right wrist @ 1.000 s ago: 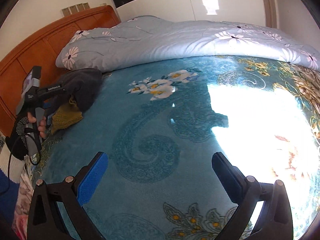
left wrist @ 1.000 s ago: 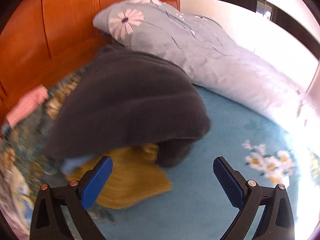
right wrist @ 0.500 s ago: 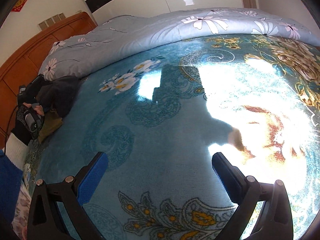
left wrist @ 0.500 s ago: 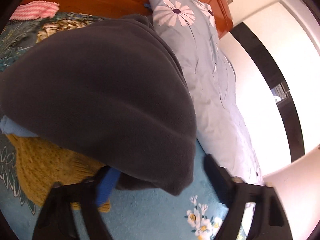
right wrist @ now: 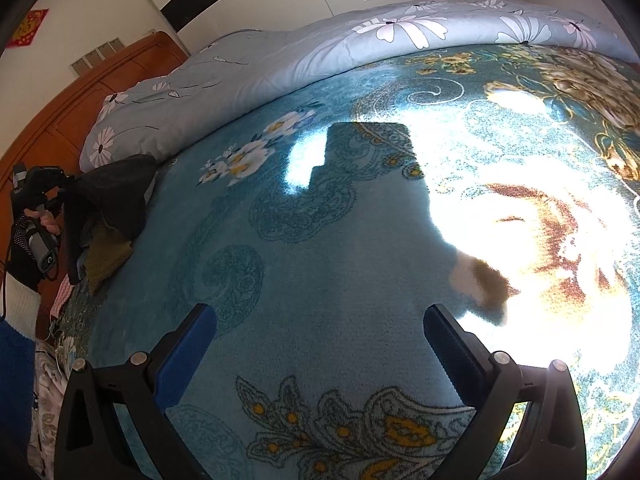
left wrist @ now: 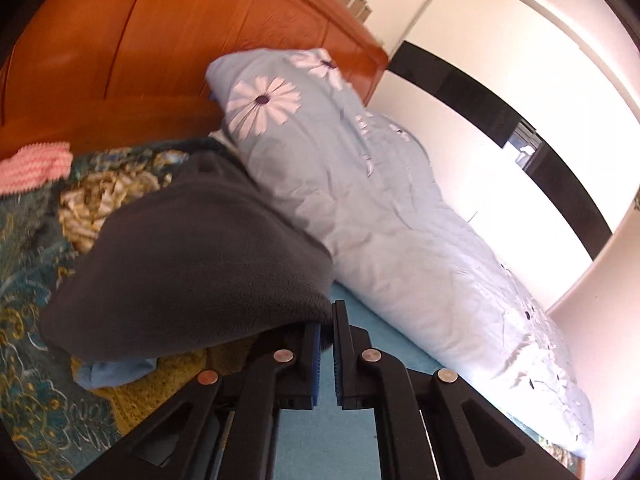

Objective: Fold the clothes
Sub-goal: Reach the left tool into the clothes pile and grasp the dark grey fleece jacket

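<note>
The left gripper (left wrist: 327,320) is clenched on the near edge of a dark grey fleece garment (left wrist: 192,272), with the fleece hem pinched between its blue pads and its jaws nearly together. The garment drapes away from the grip and hangs over a mustard knitted garment (left wrist: 160,384) and a pale blue cloth (left wrist: 112,372), both of which lie beneath it on the teal patterned bedspread (right wrist: 320,264). Seen from the right wrist, the fleece (right wrist: 116,192) rises in a peak off the pile, held up at the left edge of the bedspread by the left gripper (right wrist: 66,184), with the mustard knit (right wrist: 108,256) showing below it. A person's hand (right wrist: 46,220) holds the handle of that gripper. A light blue floral quilt (left wrist: 380,208) lies rolled just beyond the fleece garment, touching its far side, and runs along the far edge of the bedspread. An orange wooden headboard (left wrist: 160,60) stands behind the garment pile, and a pink knitted cloth (left wrist: 32,166) lies at the foot of the headboard, apart from the fleece. The right gripper (right wrist: 320,336) is released, jaws wide apart and nothing between them, and hovers over a bare, sunlit stretch of the bedspread, well apart from the garment pile.
</note>
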A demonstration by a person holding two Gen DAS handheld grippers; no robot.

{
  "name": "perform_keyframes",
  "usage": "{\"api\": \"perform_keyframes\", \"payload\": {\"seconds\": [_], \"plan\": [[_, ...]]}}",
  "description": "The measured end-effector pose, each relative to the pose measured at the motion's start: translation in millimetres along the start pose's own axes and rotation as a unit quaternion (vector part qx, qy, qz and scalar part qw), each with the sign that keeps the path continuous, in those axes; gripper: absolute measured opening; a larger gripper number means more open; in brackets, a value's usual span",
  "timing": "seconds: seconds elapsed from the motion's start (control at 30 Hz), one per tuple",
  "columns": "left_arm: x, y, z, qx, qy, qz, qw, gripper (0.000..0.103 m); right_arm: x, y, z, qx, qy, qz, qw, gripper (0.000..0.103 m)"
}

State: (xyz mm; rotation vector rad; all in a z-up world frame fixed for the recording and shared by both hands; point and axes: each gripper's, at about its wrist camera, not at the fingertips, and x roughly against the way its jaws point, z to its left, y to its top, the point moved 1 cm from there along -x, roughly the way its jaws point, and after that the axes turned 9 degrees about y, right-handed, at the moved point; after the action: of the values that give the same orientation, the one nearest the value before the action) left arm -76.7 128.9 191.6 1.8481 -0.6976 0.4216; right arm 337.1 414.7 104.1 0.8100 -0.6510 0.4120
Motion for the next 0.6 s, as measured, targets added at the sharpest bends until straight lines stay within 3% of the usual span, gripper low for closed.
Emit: {"api": "perform_keyframes", "payload": {"seconds": [0.1, 0.2, 0.33, 0.43, 0.53, 0.6], "plan": [[50, 17, -37, -0.057, -0.075, -0.058, 0.994, 0.0, 1, -1, -1, -0.002, 0.003, 0.001, 1.0, 0.103], [110, 34, -97, -0.135, -0.108, -0.114, 0.9783, 0.0, 2, -2, -6, -0.011, 0.002, 0.004, 1.0, 0.103], [141, 30, -127, -0.136, -0.164, -0.079, 0.9739, 0.001, 3, -4, -10, -0.019, 0.003, 0.005, 1.0, 0.103], [128, 4, -100, -0.138, -0.152, -0.057, 0.9771, 0.003, 9, -4, -11, -0.019, -0.001, -0.005, 1.0, 0.103], [63, -13, -35, -0.11, -0.124, -0.002, 0.9862, 0.003, 11, -4, -14, -0.027, -0.001, -0.012, 1.0, 0.103], [31, -26, 15, -0.071, -0.106, 0.036, 0.9911, 0.009, 10, -5, -15, -0.026, -0.004, -0.012, 1.0, 0.103]]}}
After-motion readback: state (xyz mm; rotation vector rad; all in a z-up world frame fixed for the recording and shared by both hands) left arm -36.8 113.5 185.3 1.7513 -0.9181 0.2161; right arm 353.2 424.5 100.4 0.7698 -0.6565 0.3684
